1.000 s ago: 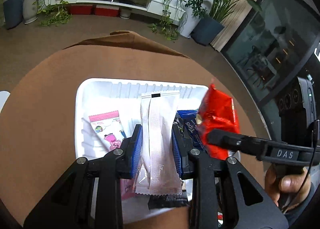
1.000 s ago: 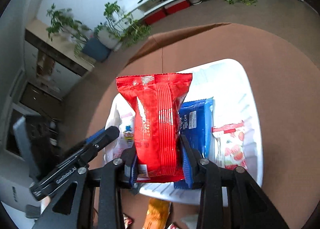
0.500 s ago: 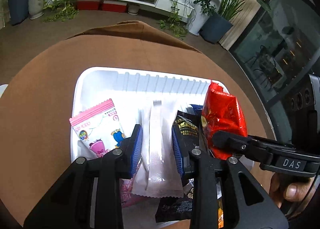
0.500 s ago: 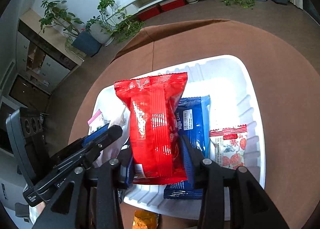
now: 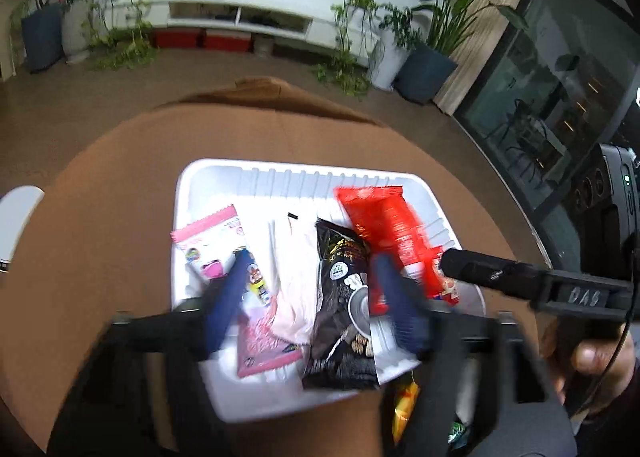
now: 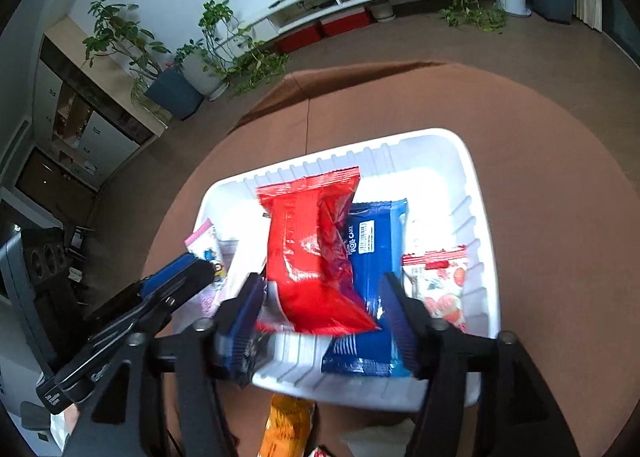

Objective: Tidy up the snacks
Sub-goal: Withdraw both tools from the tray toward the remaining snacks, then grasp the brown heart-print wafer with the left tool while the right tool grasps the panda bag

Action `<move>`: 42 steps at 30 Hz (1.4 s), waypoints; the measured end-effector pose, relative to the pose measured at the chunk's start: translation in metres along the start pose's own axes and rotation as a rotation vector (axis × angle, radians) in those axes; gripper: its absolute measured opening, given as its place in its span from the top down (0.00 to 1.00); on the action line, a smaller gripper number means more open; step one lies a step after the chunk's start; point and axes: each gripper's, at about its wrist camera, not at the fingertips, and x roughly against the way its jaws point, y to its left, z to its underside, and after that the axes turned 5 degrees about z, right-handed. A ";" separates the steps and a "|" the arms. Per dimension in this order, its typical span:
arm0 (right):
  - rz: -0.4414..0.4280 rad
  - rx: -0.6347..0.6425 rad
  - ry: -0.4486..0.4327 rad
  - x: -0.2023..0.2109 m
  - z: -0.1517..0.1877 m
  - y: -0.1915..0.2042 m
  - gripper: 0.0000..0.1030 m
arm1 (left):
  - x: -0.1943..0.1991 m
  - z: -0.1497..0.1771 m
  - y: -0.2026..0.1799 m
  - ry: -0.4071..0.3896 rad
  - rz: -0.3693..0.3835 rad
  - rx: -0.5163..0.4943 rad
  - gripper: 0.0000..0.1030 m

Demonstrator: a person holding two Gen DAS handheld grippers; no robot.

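Note:
A white tray point(image 5: 280, 168) sits on the round brown table. In it lie a pink packet point(image 5: 208, 241), a pale white packet point(image 5: 294, 269), a black packet point(image 5: 344, 297) and a red packet point(image 5: 384, 225). My left gripper point(image 5: 312, 281) hovers over the pale and black packets. Its jaws are opening and its pads touch nothing. In the right wrist view my right gripper point(image 6: 320, 297) is opening too. The red packet point(image 6: 312, 249) lies loose between the jaws, leaning on a blue packet point(image 6: 372, 257) beside a strawberry packet point(image 6: 440, 281).
An orange packet point(image 6: 288, 425) and other snacks lie on the table in front of the tray's near rim. A white object point(image 5: 16, 213) sits at the table's left edge. A hand point(image 5: 592, 357) holds the right gripper. Potted plants and a low cabinet stand beyond the table.
Both grippers have spread their jaws. The left one let go of the pale white packet, the right one let go of the red packet; both packets now rest in the tray.

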 end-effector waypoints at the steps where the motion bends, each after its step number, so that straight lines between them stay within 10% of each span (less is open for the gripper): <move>1: -0.016 -0.009 -0.017 0.010 0.003 -0.003 0.26 | 0.008 0.003 -0.002 -0.013 0.002 -0.005 0.22; 17: -0.222 -0.163 -0.198 0.130 0.129 -0.058 0.02 | 0.113 0.117 -0.014 -0.012 0.002 0.031 0.00; 30: -0.110 -0.120 -0.261 0.141 0.226 -0.056 0.02 | 0.114 0.208 -0.018 0.108 -0.094 0.056 0.01; 42: -0.060 -0.031 -0.234 0.130 0.249 -0.033 0.06 | 0.099 0.205 -0.025 0.156 -0.212 -0.017 0.12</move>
